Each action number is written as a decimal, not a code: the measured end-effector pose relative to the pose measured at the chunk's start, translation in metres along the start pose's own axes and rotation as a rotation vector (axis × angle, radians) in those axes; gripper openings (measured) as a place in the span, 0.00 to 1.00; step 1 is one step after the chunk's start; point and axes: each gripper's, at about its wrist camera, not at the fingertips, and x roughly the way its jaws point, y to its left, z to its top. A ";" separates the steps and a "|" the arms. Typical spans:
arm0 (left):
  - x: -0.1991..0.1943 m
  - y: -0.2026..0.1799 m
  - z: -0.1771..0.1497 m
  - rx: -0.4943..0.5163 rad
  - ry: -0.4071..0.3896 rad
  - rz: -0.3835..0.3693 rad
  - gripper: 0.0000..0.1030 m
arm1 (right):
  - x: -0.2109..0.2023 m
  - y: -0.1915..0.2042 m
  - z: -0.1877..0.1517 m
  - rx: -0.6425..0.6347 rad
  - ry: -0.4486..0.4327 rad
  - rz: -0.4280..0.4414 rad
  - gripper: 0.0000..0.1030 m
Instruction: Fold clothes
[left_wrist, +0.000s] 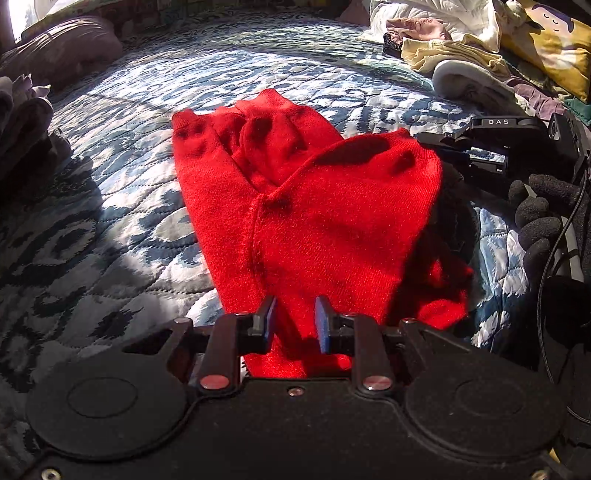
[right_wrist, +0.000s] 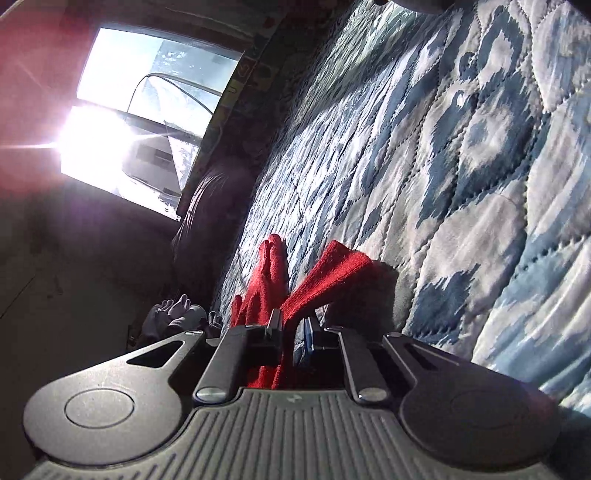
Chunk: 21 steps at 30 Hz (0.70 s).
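Observation:
A red knit garment (left_wrist: 314, 206) lies lengthwise on a blue-and-white quilted bedspread (left_wrist: 129, 184). Its near end runs between the blue pads of my left gripper (left_wrist: 297, 323), which is shut on it. The garment's right part is lifted and draped over toward the middle. The right gripper's black housing (left_wrist: 509, 125) shows at that raised edge, held by a dark-gloved hand (left_wrist: 539, 218). In the right wrist view, which is rolled sideways, my right gripper (right_wrist: 293, 326) is shut on a red fold of the garment (right_wrist: 332, 273) just above the bedspread (right_wrist: 461, 184).
A pile of loose clothes (left_wrist: 443, 48) and a yellow pillow (left_wrist: 557, 48) lie at the back right. Grey folded clothes (left_wrist: 22, 118) sit at the left edge, with a grey pillow (left_wrist: 66, 48) behind them. A bright window (right_wrist: 147, 110) glares beyond the bed.

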 end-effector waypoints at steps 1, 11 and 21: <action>-0.002 0.000 -0.004 -0.001 -0.015 0.000 0.20 | 0.001 0.004 0.002 -0.014 -0.004 -0.020 0.06; -0.061 -0.025 -0.019 0.169 -0.183 0.030 0.52 | 0.006 0.065 0.011 -0.204 0.032 -0.088 0.06; -0.019 -0.078 -0.033 0.409 -0.187 0.182 0.23 | 0.020 0.129 0.017 -0.326 0.031 -0.181 0.06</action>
